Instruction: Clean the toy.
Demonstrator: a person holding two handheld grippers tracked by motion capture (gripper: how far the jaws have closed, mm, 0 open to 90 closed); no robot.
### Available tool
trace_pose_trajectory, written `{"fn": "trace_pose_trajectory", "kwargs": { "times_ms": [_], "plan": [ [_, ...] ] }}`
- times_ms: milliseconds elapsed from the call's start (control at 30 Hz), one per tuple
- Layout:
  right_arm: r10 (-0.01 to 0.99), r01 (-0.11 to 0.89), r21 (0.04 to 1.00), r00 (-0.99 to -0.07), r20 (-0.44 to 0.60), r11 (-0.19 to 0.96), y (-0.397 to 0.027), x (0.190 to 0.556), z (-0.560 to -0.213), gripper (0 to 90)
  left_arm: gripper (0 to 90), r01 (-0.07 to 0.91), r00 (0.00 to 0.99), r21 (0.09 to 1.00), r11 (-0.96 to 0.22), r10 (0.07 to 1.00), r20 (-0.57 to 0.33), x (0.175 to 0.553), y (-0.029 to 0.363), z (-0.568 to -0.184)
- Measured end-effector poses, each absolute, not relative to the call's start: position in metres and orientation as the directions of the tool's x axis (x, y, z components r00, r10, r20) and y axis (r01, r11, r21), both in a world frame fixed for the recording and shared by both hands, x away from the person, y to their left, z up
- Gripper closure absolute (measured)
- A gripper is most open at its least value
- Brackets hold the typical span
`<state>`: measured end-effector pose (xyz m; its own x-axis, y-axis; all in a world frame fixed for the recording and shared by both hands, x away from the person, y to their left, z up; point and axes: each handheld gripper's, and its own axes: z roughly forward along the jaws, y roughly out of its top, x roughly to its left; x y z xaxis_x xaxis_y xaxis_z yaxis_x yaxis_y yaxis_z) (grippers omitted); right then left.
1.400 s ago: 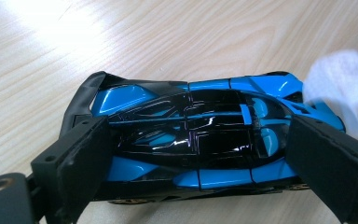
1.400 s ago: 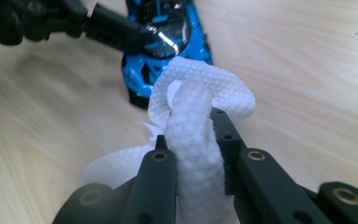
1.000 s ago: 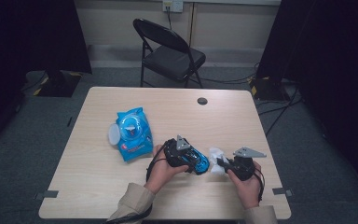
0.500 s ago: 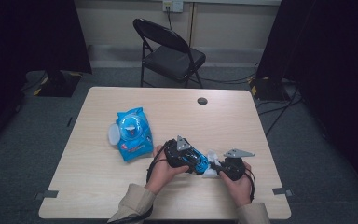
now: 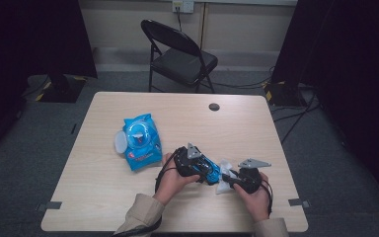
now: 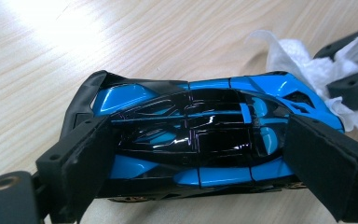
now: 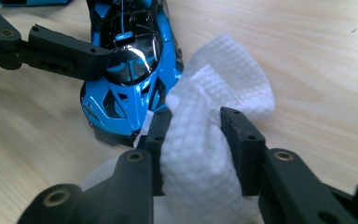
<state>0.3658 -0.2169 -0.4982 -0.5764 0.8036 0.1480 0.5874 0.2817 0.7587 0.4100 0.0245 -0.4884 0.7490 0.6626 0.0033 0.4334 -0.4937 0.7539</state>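
The left gripper (image 5: 203, 170) is clamped on a glossy blue and black plastic toy sports car (image 6: 191, 135); its two black jaws press on the two ends, so they hold it along its long axis. The car lies low over the near right part of the pale wooden table (image 5: 177, 113), with that axis running left to right and its nose pointing right.

The right gripper (image 7: 196, 140) has a crumpled white wet wipe (image 7: 200, 163) bunched between its jaws. The jaws have just been opening, but the pads are pressing on the wipe, so I judge it as grasped loosely.

The wipe is touching the car's nose, and the car is directly to the left of the right gripper. A wiping stroke would therefore go leftward along the body.

A blue soft pack of wipes (image 5: 139, 141), with its round lid open, lies well apart to the left.
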Motion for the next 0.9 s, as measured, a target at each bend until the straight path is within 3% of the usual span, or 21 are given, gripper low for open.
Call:
{"fn": "trace_pose_trajectory", "kwargs": {
  "times_ms": [200,433,733,900],
  "plan": [
    [0.809,0.587,0.760,-0.570,0.143,0.279,-0.229,0.363,-0.490,61.6,10.8,0.434,0.749,0.755,-0.491,0.663,0.000,0.410,0.025,-0.488],
    [0.816,0.636,0.705,-0.561,0.143,0.314,-0.227,0.365,-0.498,84.5,10.8,0.434,0.750,0.749,-0.500,0.662,0.008,0.410,0.025,-0.487],
    [0.808,0.573,0.802,-0.547,0.221,0.169,-0.229,0.363,-0.470,85.7,10.9,0.432,0.751,0.752,-0.497,0.660,0.005,0.410,0.025,-0.488],
    [0.780,0.575,0.807,-0.563,0.274,0.131,-0.226,0.364,-0.476,85.4,10.9,0.434,0.750,0.750,-0.500,0.661,0.007,0.410,0.025,-0.487]
  ]
}}
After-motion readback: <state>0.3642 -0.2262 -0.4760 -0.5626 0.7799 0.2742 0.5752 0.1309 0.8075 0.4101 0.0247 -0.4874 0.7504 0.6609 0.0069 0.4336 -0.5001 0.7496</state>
